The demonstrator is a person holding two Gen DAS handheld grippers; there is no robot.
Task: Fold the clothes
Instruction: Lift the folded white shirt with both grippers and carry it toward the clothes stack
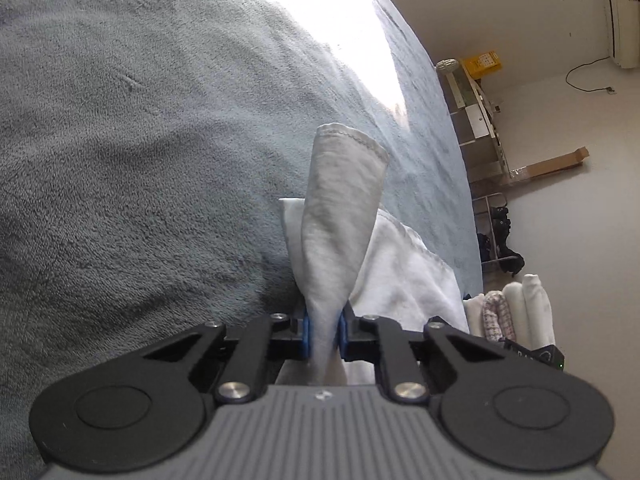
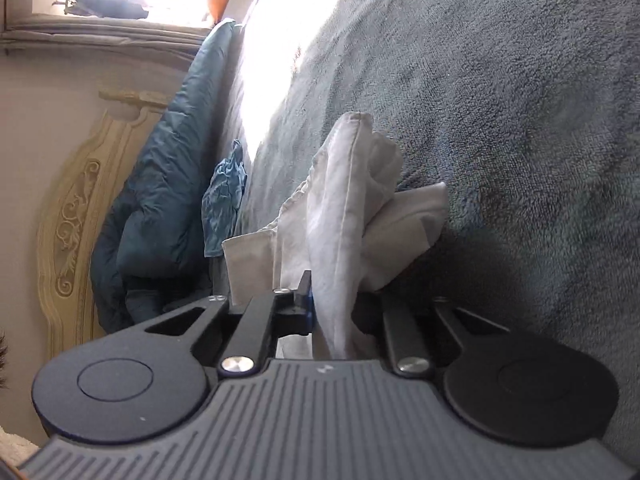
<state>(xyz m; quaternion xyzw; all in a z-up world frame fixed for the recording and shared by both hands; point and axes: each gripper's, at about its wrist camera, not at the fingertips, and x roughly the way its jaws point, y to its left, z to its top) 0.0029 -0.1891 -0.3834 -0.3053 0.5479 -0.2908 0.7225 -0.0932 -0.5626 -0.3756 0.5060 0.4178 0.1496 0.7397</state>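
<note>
A white garment (image 1: 344, 216) with a stitched hem sticks up between the blue pads of my left gripper (image 1: 324, 330), which is shut on it. More of the white cloth (image 1: 400, 276) lies behind on the grey-blue blanket (image 1: 140, 140). In the right wrist view my right gripper (image 2: 332, 312) is shut on a bunched part of the white garment (image 2: 344, 200); its right finger is hidden by the cloth. The fabric hangs crumpled over the blanket (image 2: 520, 120).
Folded and rolled clothes (image 1: 516, 308) are stacked past the bed's edge beside a wall. A shelf unit (image 1: 480, 120) and a cardboard box (image 1: 552, 164) stand by the wall. A carved headboard (image 2: 76, 216) and dark teal bedding (image 2: 168, 176) lie left of the right gripper.
</note>
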